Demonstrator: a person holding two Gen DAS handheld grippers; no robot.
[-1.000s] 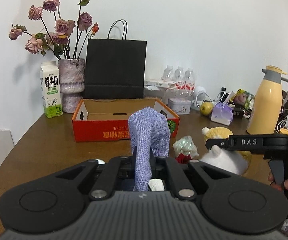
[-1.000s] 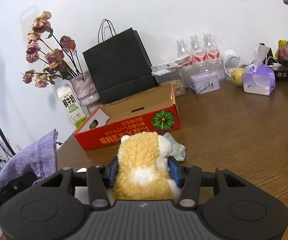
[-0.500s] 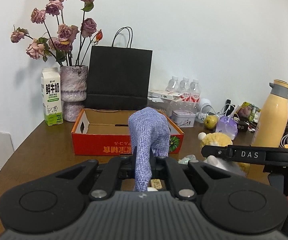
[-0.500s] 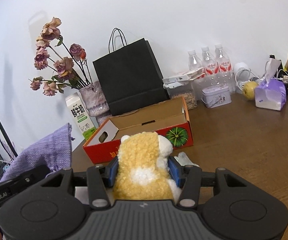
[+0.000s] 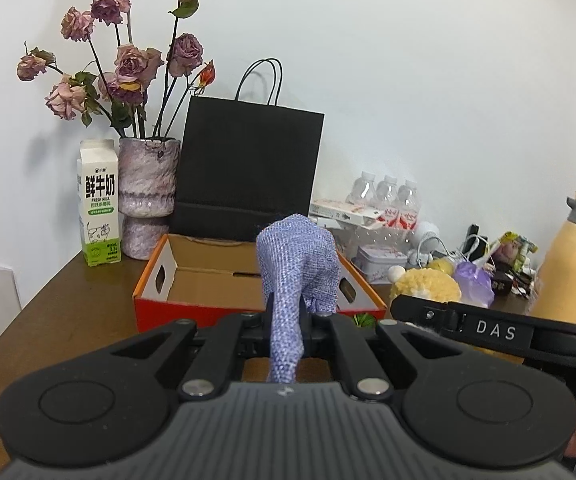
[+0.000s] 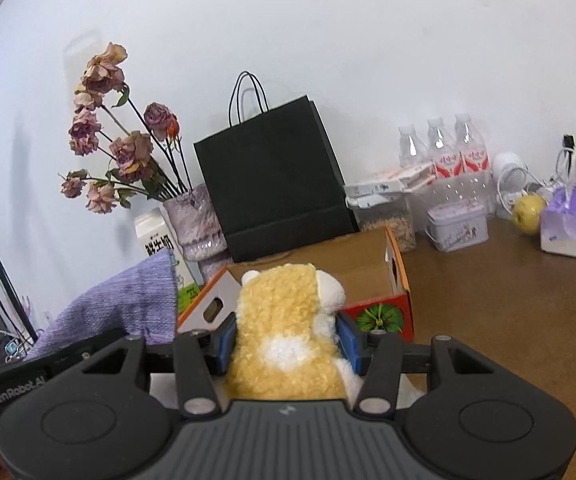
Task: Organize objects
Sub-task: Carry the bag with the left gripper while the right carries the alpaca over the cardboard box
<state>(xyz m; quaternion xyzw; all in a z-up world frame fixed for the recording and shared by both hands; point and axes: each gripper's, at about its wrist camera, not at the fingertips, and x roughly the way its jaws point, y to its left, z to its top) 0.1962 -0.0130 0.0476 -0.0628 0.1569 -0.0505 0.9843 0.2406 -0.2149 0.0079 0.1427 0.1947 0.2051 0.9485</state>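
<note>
A purple woven cloth pouch [image 5: 298, 280] stands upright, drooping at the top, in front of the open red cardboard box [image 5: 191, 280]. A fluffy yellow-and-white plush toy [image 6: 288, 332] is upright before the same box's right end.

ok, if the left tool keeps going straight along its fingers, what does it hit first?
Probably the red cardboard box: the left tool, shut on the purple cloth, points at its near wall and open inside. The black paper bag stands behind. Depth is unclear.

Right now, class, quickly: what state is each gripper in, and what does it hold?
Left gripper: shut on the purple knitted cloth.
Right gripper: shut on the yellow plush toy.
</note>
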